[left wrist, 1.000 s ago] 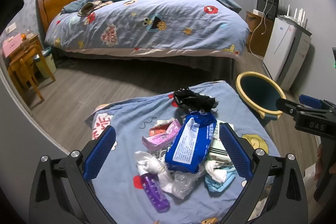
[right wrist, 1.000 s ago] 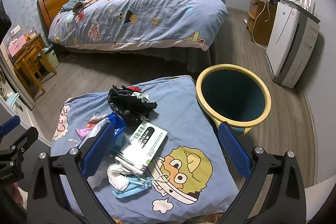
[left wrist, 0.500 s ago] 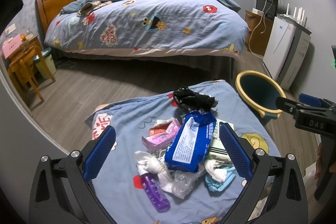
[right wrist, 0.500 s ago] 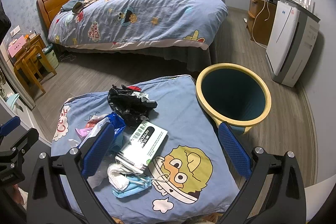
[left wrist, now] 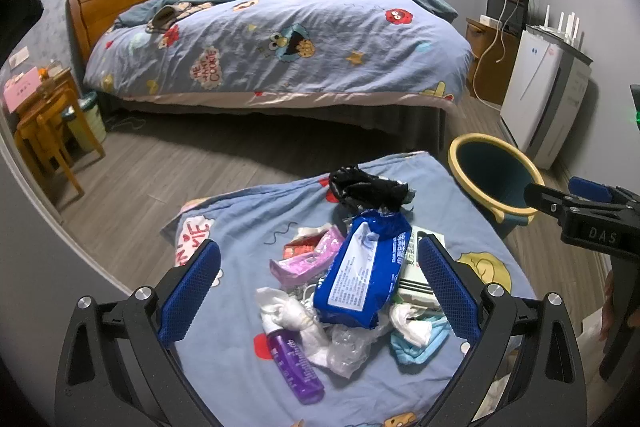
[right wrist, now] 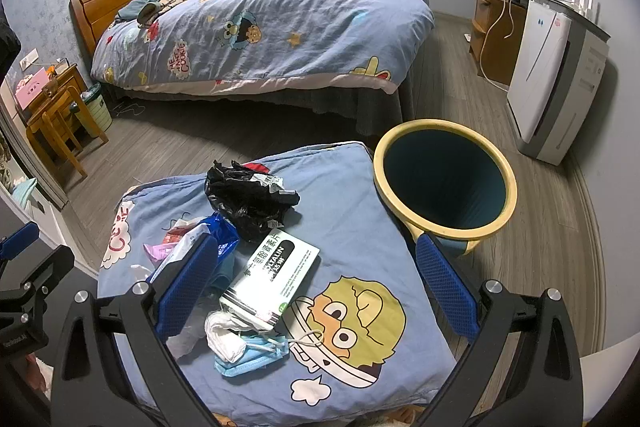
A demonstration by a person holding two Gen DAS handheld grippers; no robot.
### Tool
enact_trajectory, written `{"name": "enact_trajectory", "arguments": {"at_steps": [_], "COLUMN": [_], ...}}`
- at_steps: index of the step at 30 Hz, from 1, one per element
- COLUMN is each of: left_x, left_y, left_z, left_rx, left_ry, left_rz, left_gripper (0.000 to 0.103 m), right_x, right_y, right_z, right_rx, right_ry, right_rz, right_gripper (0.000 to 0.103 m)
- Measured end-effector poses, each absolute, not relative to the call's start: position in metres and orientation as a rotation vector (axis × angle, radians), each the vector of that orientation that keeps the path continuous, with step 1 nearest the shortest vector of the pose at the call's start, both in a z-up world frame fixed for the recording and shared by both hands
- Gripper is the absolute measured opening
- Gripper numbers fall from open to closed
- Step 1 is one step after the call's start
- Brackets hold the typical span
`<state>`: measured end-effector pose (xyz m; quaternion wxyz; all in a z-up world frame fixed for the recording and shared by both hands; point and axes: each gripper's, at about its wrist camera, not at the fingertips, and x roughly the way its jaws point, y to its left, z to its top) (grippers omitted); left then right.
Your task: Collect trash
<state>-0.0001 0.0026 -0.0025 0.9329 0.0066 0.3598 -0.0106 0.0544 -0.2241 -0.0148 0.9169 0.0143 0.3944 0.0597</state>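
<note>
A heap of trash lies on a blue cartoon-print cloth: a blue wipes pack, a purple bottle, a pink wrapper, a crumpled black bag, a white and green box, white tissue and a blue face mask. A yellow-rimmed dark bin stands on the floor to the right of the cloth. My left gripper hovers open above the wipes pack and bottle. My right gripper is open above the box, holding nothing.
A large bed with a blue cartoon duvet fills the back of the room. A white appliance and a wooden cabinet stand along the right wall. Wooden stools and a small green bin are at the left.
</note>
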Motion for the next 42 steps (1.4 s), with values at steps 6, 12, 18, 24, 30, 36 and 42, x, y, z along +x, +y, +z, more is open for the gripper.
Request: {"name": "enact_trajectory", "arguments": {"at_steps": [6, 12, 18, 24, 30, 36, 42], "left_x": [0.0, 0.0, 0.0, 0.0, 0.0, 0.0, 0.001], "left_y": [0.003, 0.003, 0.002, 0.002, 0.002, 0.003, -0.006], "left_z": [-0.003, -0.003, -0.003, -0.003, -0.003, -0.002, -0.008], "left_rx": [0.015, 0.014, 0.015, 0.015, 0.017, 0.028, 0.077], "left_ry": [0.736, 0.736, 0.737, 0.737, 0.737, 0.736, 0.736], "left_rz": [-0.022, -0.021, -0.021, -0.022, -0.021, -0.025, -0.033], "left_gripper": [0.098, 0.098, 0.098, 0.098, 0.098, 0.098, 0.098], "right_x": [0.055, 0.055, 0.055, 0.055, 0.055, 0.056, 0.058], "right_y": [-0.224, -0.224, -0.224, -0.224, -0.224, -0.227, -0.23], "right_z": [-0.015, -0.014, -0.015, -0.015, -0.016, -0.022, -0.027], "right_rx": [0.031, 0.031, 0.031, 0.032, 0.032, 0.066, 0.055], "right_ry": [0.813, 0.813, 0.814, 0.815, 0.819, 0.831, 0.822], "right_rz": [0.123, 0.123, 0.122, 0.123, 0.124, 0.114, 0.095], "right_gripper": [0.097, 0.097, 0.097, 0.097, 0.097, 0.097, 0.097]}}
